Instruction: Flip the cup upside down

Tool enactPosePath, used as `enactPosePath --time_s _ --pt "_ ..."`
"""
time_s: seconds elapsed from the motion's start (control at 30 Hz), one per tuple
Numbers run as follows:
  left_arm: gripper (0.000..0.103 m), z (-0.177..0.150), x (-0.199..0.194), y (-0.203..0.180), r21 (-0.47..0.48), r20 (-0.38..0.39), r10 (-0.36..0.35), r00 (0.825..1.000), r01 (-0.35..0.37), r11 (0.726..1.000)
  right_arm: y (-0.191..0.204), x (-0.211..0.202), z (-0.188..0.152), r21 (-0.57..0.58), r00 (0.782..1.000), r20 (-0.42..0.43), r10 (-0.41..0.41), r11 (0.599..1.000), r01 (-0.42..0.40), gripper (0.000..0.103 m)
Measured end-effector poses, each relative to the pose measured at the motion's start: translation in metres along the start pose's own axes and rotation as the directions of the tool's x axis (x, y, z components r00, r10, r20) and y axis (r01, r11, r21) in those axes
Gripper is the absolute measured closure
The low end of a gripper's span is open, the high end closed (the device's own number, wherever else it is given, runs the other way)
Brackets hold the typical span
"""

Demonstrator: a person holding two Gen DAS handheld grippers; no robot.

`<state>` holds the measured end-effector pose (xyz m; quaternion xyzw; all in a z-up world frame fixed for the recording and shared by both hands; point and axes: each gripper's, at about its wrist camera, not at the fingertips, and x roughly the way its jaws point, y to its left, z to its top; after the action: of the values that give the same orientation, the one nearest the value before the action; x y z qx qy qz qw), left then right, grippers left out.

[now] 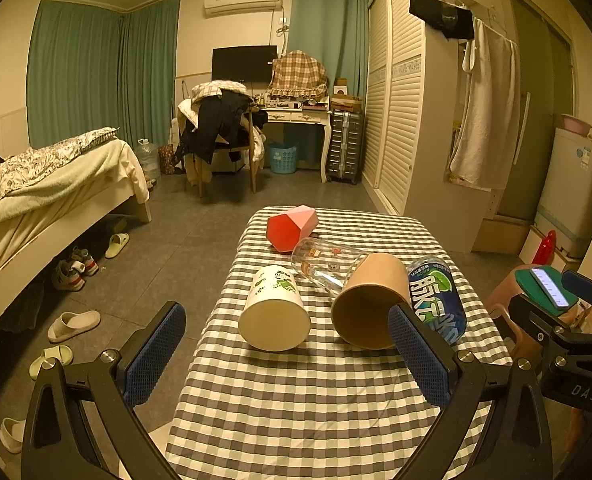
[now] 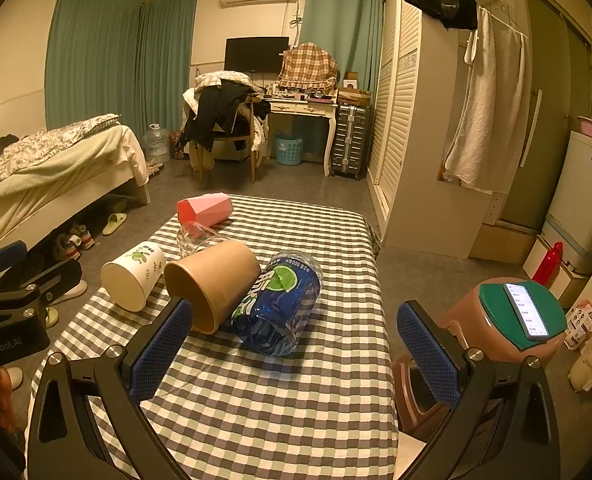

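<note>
Several cups lie on their sides on the checkered table (image 1: pixel 296 400): a white cup with green print (image 1: pixel 274 308) (image 2: pixel 134 276), a brown paper cup (image 1: pixel 369 304) (image 2: pixel 212 282), a clear glass (image 1: pixel 323 266) (image 2: pixel 196 238), a pink faceted cup (image 1: pixel 292 226) (image 2: pixel 204 208) and a cut blue-labelled plastic bottle cup (image 1: pixel 437 300) (image 2: pixel 278 302). My left gripper (image 1: pixel 286 354) is open and empty, just short of the white and brown cups. My right gripper (image 2: pixel 296 354) is open and empty, just short of the blue bottle cup.
A brown stool (image 2: pixel 507 320) with a green pad and a phone (image 2: pixel 525 310) stands right of the table. A bed (image 1: pixel 36 200) is at the left with slippers (image 1: pixel 74 324) on the floor. A wardrobe (image 1: pixel 415 120) stands at the right.
</note>
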<state>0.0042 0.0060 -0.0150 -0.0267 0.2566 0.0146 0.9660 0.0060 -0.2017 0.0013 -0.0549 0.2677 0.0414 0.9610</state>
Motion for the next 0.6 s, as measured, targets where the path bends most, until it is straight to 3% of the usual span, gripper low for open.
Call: enactPosePath --time_s 0.6 --pt "0.000 0.0023 0.0007 0.0032 0.000 -0.007 0.014 1.000 -0.014 1.000 0.0043 0.0071 0.0024 -0.012 1.000 -0.014 0.020 1.000 -0.020 0.000"
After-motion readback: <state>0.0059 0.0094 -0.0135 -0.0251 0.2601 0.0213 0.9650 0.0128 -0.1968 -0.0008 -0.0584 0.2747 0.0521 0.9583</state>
